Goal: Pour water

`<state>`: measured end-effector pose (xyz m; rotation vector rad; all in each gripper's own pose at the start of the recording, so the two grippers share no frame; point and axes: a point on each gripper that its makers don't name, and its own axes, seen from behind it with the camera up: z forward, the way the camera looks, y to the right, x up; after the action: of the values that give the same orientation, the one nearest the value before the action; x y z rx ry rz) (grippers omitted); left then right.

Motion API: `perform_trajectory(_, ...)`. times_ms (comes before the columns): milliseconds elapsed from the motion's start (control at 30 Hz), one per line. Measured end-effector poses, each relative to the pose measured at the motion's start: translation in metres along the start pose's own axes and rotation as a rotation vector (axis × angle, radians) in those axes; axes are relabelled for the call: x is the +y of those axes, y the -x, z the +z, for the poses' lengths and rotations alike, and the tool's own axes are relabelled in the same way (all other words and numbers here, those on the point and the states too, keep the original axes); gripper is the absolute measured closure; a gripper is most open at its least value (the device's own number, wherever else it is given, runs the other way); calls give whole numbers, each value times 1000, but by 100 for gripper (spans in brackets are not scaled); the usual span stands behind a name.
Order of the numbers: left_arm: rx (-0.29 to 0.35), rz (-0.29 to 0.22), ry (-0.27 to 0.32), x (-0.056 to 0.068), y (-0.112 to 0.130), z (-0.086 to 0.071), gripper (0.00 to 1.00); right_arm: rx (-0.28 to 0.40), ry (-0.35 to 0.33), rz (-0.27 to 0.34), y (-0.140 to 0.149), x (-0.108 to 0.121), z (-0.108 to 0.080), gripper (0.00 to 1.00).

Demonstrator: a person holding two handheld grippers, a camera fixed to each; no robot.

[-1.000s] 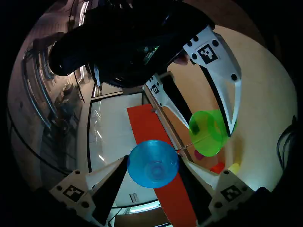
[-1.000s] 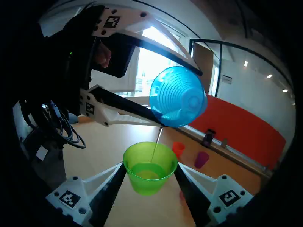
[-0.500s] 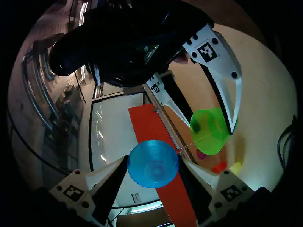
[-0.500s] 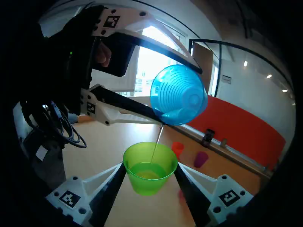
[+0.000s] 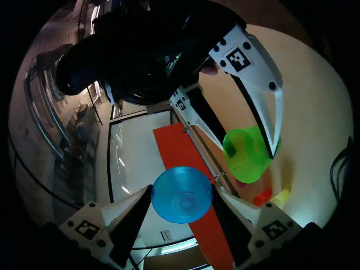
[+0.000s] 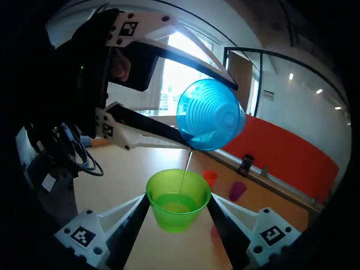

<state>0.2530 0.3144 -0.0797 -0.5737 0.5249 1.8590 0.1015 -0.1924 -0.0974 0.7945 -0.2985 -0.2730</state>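
Note:
My left gripper (image 5: 181, 198) is shut on a blue cup (image 5: 182, 194), which lies tipped on its side. A thin stream of water (image 6: 184, 168) runs from its lip down into a green cup (image 6: 178, 205). My right gripper (image 6: 178, 209) is shut on that green cup, upright and partly filled. In the right gripper view the blue cup (image 6: 210, 114) hangs above the green one, between the left gripper's fingers (image 6: 148, 130). In the left gripper view the green cup (image 5: 247, 154) sits between the right gripper's fingers (image 5: 258, 81).
A light wooden table (image 6: 130, 175) lies below. On it stand small orange (image 6: 209, 176) and purple (image 6: 237, 191) cups near a red wall panel (image 6: 288, 150). A yellow cup (image 5: 281, 198) shows in the left gripper view. Black cables (image 6: 76, 153) hang at the left.
The pour goes on with the stream unbroken. Both cups keep almost the same places; the blue cup has shifted very slightly.

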Motion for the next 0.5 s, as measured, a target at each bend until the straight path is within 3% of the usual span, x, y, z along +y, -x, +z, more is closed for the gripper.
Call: perform_trajectory(500,1,20,-13,-1,-2,1,10,2,3,0,-1,2,1,9)
